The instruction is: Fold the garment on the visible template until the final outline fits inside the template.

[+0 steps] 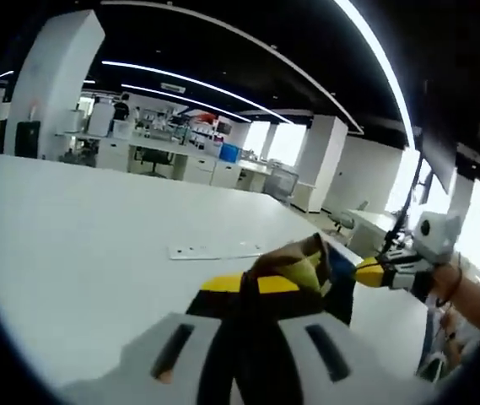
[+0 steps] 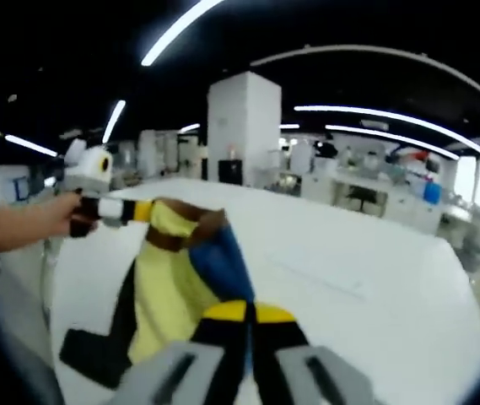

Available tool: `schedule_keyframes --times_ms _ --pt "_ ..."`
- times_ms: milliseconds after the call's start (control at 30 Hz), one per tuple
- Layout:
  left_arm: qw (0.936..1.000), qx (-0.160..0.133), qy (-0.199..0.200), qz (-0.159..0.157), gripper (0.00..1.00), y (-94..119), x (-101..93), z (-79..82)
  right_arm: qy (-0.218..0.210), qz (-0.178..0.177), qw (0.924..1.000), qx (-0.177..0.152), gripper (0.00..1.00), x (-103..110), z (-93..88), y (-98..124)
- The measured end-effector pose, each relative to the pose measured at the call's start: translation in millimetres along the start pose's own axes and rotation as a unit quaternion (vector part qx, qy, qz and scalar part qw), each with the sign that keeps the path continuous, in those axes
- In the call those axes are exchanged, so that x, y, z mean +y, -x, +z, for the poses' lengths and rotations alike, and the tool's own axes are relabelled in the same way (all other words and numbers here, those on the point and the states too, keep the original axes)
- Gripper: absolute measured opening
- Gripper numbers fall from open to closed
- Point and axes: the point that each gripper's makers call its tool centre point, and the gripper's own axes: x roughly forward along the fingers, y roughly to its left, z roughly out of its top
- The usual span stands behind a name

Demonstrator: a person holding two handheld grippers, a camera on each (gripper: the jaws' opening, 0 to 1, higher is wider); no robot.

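Note:
A garment point(image 1: 294, 266) of yellow, blue, brown and black cloth hangs stretched between my two grippers above a white table point(image 1: 79, 253). My left gripper point(image 1: 248, 329) is shut on a black and yellow edge of it at the bottom of the left gripper view. My right gripper point(image 1: 381, 272), held by a hand, grips the far corner there. In the right gripper view my right gripper point(image 2: 248, 350) is shut on a yellow-banded edge. The garment point(image 2: 168, 287) droops to the left of it, and my left gripper point(image 2: 132, 211) pinches its upper corner. A pale flat strip point(image 1: 214, 251) lies on the table beyond.
Faint thin lines point(image 2: 315, 274) mark the white table point(image 2: 374, 278) to the right of the garment. A person's hand point(image 2: 29, 221) and forearm hold the left gripper. White pillars, desks and shelves stand far behind the table.

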Motion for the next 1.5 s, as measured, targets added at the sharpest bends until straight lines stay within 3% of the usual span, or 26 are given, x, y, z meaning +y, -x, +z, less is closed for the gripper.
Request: schedule_keyframes --times_ms 300,400,567,767,967,1200,1300,1367,1500 --pt "0.9982 0.054 0.0 0.025 0.0 -51 31.1 -36.0 -0.041 -0.036 0.9982 0.025 0.0 -31 -26.1 -31" --pt "0.9948 0.093 -0.003 0.042 0.0 -64 47.3 -56.0 -0.064 -0.047 0.9965 0.028 0.0 -44 -35.4 -43" --pt "0.994 0.099 -0.001 0.046 0.01 -85 57.2 -66.6 -0.101 -0.049 0.9932 0.031 0.0 -51 -45.8 -56" --pt "0.991 0.119 -0.046 0.04 0.01 -101 62.2 -83.3 -0.122 -0.085 0.9871 0.059 0.0 -66 -73.4 -69" --pt "0.985 0.143 -0.089 0.038 0.01 -118 67.4 -93.8 -0.131 -0.096 0.9844 0.068 0.0 -72 -84.0 -76" --pt "0.9801 0.165 -0.098 0.052 0.03 -119 68.0 -103.6 -0.155 -0.108 0.9785 0.083 0.0 -72 -95.7 -78" --pt "0.9756 0.164 -0.134 0.057 0.09 -114 65.9 -99.3 -0.165 -0.096 0.9787 0.076 0.0 -67 -94.2 -77" --pt "0.9758 0.163 -0.132 0.062 0.15 -112 67.4 -96.0 -0.166 -0.095 0.9785 0.077 0.0 -66 -92.6 -76" --pt "0.977 0.159 -0.126 0.066 0.3 -104 65.7 -89.2 -0.164 -0.094 0.9796 0.069 0.2 -65 -85.0 -71"
